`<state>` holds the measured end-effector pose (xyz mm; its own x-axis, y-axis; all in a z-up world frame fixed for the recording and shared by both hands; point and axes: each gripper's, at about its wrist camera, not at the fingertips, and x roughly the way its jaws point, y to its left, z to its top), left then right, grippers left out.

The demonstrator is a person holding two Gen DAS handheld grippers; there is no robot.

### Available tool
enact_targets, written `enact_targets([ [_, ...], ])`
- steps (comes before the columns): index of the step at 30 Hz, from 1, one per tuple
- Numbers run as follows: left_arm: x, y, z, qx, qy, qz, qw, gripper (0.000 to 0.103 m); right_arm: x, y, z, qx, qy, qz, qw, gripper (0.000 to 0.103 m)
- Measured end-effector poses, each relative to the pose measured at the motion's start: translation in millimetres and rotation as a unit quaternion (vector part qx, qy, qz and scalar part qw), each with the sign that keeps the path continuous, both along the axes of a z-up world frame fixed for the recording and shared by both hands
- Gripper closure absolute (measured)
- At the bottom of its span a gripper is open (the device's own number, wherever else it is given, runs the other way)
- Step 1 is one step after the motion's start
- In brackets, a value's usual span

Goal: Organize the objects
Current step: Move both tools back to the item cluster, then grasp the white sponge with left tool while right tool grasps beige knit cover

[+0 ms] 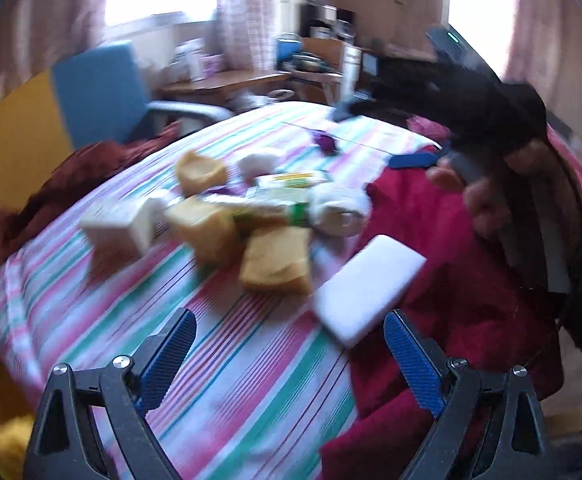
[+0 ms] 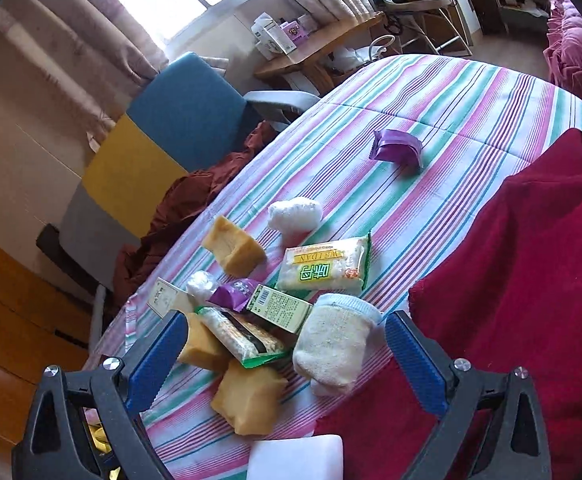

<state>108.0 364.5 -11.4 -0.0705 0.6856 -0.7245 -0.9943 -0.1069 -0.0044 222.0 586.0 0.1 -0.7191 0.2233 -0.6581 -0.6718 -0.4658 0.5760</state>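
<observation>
Both your left gripper (image 1: 289, 354) and right gripper (image 2: 283, 354) hang wide open, holding nothing. The pile sits on the striped bed (image 2: 431, 92); ahead between the right jaws lies the white mitt (image 2: 333, 346). Lower squarely over it before closing.

Bed (image 2: 431, 92): a heap of items lies on the sheet. In the right wrist view, a mitt (image 2: 333, 350) sits at the heap's right, a soap bar (image 2: 247, 404) at its near edge, a carton (image 2: 281, 308) in the middle. A snack packet (image 2: 325, 268) lies behind the carton, a wrapped packet (image 2: 397, 150) well apart, farther back. A blanket (image 2: 511, 280) lies right of the heap; a chair (image 2: 179, 116) stands left of the bed.
</observation>
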Motion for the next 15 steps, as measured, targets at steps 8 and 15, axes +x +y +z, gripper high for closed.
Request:
enact_targets([
  [8,20.6,54.9,-15.7,-0.043,0.016,-0.127,0.9909,0.015,1.2,4.1,-4.2,-0.018,0.025,0.008,0.999,0.002],
  [15,35.0,83.7,-42.7,-0.079,0.028,-0.196,0.9771,0.024,-0.8,7.3,-8.8,-0.033,0.029,0.019,0.999,0.002],
])
